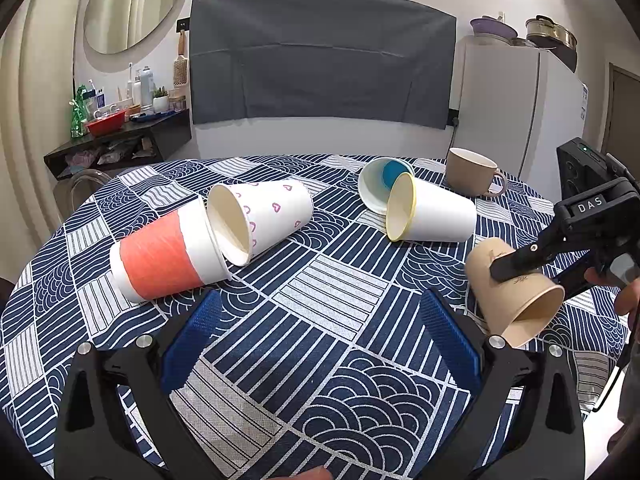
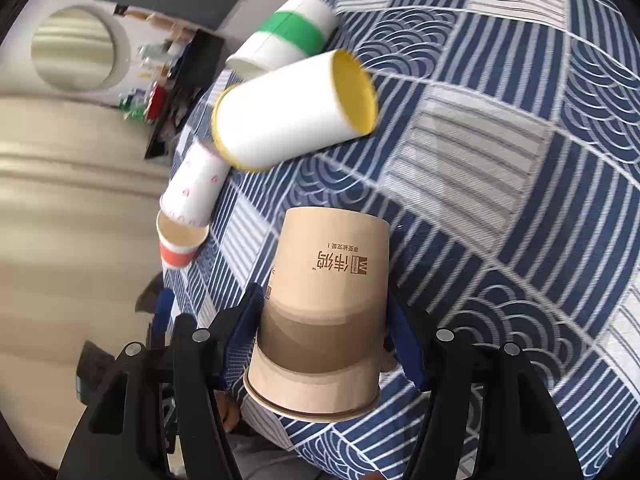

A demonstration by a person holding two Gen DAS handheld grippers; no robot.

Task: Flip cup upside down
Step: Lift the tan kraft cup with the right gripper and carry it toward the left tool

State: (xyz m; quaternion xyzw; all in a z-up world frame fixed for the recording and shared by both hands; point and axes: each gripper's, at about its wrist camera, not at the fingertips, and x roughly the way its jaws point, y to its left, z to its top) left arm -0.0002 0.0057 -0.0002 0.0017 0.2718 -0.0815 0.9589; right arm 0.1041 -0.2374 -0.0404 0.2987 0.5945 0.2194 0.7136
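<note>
Right wrist | my right gripper [image 2: 324,328] clamped the cup [image 2: 328,304] mid-flip | left gripper [image 1: 320,344] apart at 9 o'clock | next, I judged: set rim down

Bare tablecloth [image 1: 320,320] lies ahead; orange-banded cup [image 1: 168,256] crowds the left.

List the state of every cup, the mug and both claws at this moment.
Brown paper cup: gripped, tilted, off the table.
Orange-banded cup: on its side.
Heart-print cup: on its side.
Yellow-rimmed cup: on its side.
Green-banded cup: on its side.
Beige mug: upright.
Left claw: open, empty.
Right claw: shut on the brown paper cup.
</note>
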